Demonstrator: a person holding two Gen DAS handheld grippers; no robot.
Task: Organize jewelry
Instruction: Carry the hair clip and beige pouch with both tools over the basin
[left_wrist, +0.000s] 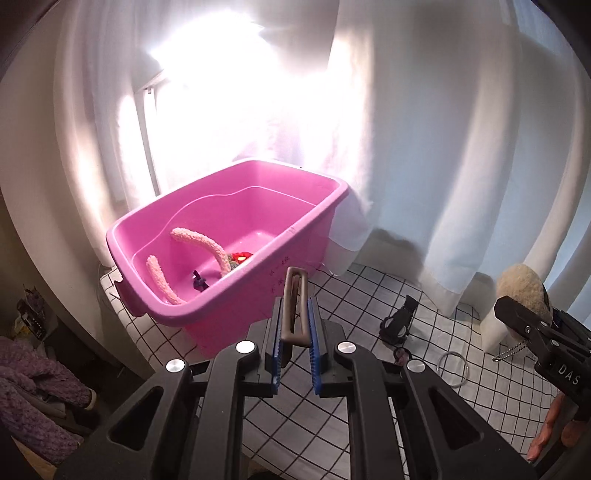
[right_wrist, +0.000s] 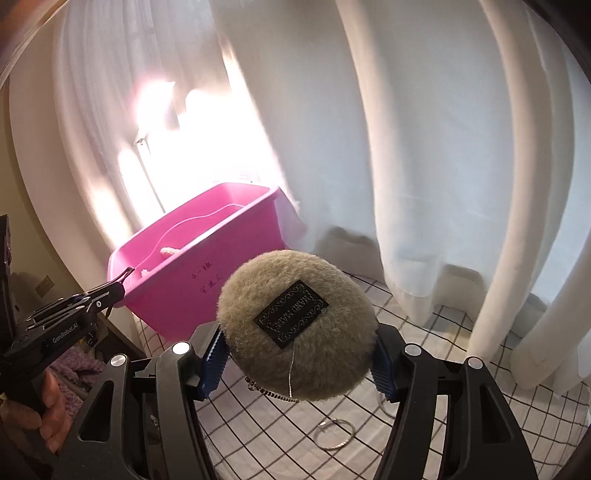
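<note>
Headband (left_wrist: 207, 254) inside pink bin (left_wrist: 192, 317) shows fully from left wrist only.

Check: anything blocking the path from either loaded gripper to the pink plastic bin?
Nothing visible. The left gripper, shut on a taupe hair clip, and the right gripper, shut on a beige fluffy pom-pom, both face the open pink plastic bin.
</note>
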